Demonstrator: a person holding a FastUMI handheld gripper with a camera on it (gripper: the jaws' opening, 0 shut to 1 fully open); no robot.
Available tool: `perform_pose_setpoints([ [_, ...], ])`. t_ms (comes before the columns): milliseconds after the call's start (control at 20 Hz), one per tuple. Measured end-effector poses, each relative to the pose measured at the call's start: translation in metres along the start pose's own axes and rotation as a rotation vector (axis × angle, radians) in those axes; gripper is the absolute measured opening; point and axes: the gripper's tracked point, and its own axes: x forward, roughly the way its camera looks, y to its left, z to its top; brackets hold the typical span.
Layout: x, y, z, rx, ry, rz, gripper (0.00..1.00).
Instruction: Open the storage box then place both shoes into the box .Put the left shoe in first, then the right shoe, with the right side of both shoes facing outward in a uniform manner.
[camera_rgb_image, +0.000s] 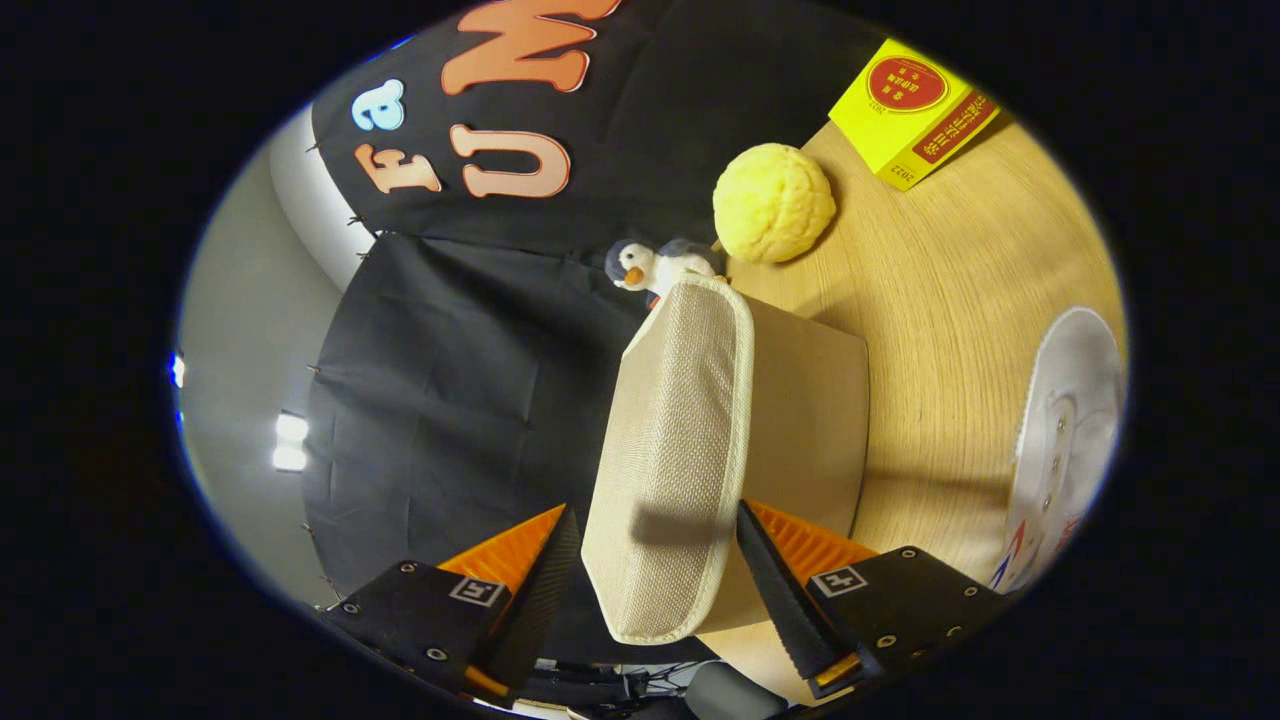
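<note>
The beige fabric storage box (808, 420) stands on the wooden table (950, 290), which appears turned on its side in this tilted view. Its woven lid (675, 440) is swung up off the box and faces me. My gripper (656, 510) is open, its fingers spread wide with the lid's near end between them. One fingertip (752, 530) touches the lid's edge on the box side; the other fingertip (562, 540) stands just clear of the opposite edge. A white shoe (1070, 430) with eyelets lies on the table beyond the box, partly cut off.
A yellow knobbly ball (773, 203) and a small penguin toy (650, 266) sit just past the box's far end. A yellow carton (915, 110) lies further off on the table. The black cloth wall (450, 400) is behind the lid.
</note>
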Motion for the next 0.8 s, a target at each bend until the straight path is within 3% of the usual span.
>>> perform_pose_setpoints([
  [250, 0.004, -0.001, -0.012, 0.003, 0.049, 0.009, 0.87],
  [400, -0.004, 0.017, -0.006, -0.026, 0.008, 0.041, 0.82],
  [500, -0.012, 0.029, 0.002, -0.032, -0.032, 0.061, 0.69],
  [650, -0.019, 0.051, 0.014, -0.082, -0.080, 0.068, 0.37],
  [800, -0.016, 0.083, 0.019, -0.162, -0.098, 0.063, 0.25],
])
